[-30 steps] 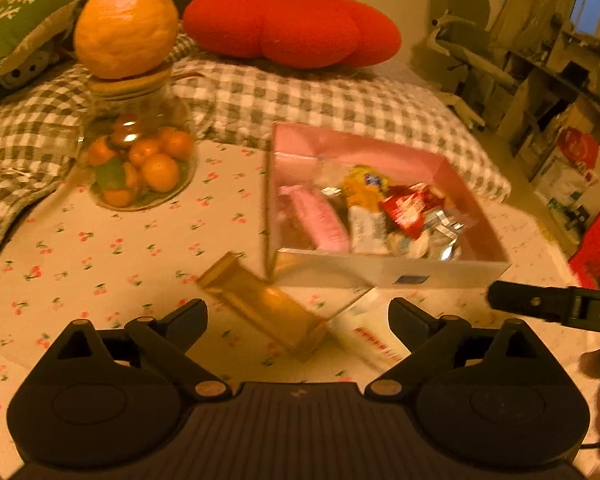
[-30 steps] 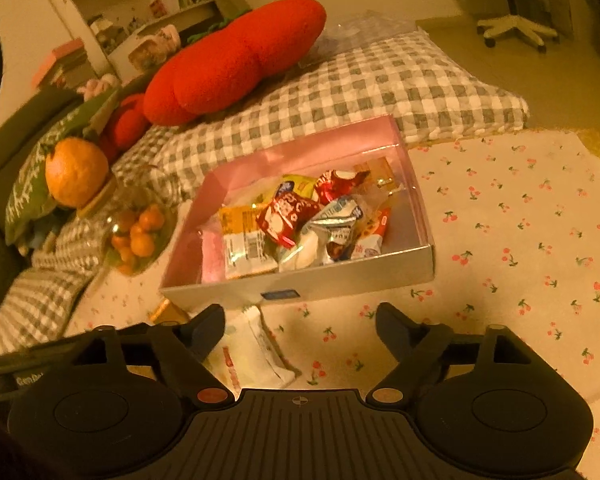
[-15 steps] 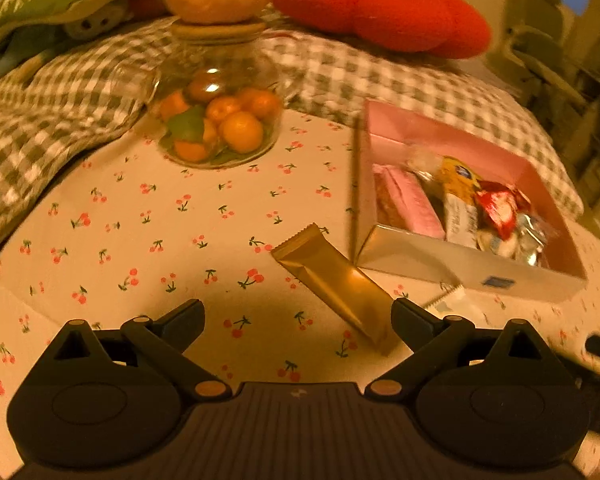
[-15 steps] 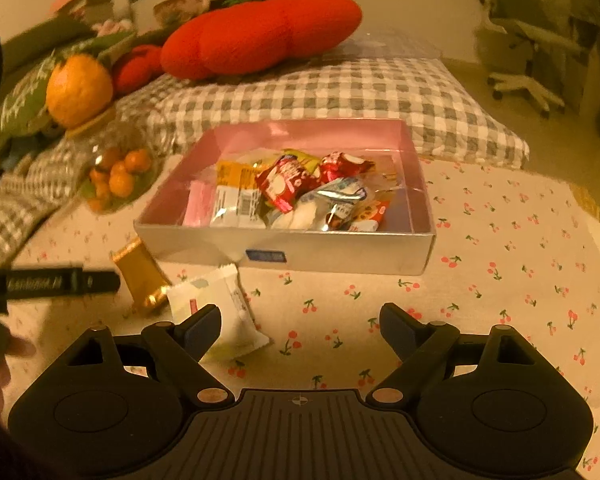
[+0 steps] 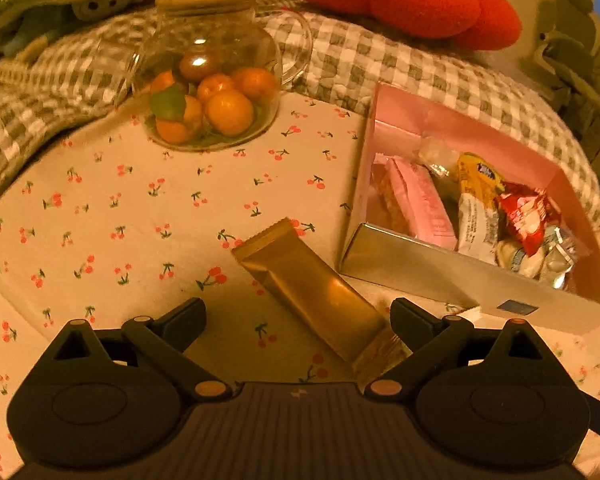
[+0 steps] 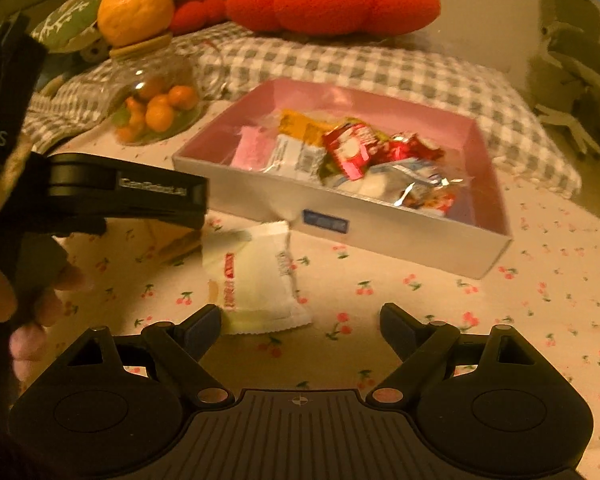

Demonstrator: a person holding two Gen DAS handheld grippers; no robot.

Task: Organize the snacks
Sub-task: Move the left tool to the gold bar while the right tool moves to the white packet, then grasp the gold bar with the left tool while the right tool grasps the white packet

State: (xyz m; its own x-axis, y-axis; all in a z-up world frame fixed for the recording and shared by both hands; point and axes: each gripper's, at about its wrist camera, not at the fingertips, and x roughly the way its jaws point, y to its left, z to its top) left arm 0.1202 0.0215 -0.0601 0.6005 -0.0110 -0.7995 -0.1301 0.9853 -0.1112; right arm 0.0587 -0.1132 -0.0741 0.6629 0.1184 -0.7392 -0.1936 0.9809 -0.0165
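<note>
left gripper (image 5: 298, 318) – fingers spread over glossy gold foil bar (image 5: 318, 294) | right gripper (image 6: 300, 324) – fingers spread near crinkly white packet (image 6: 256, 278), red print unreadable | pink-lined box (image 6: 400, 236)

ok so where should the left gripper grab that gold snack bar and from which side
Grip the gold snack bar across its narrow width near the middle, coming down from above. It lies flat on the cherry-print cloth, long and slim, running diagonally beside the pink box. The left gripper is open over its near end; probably roll it so the fingers straddle the long edges.

Gold bar (image 5: 315, 289) and white packet (image 6: 256, 276) lie beside the snack-filled pink box (image 5: 440, 120).
</note>
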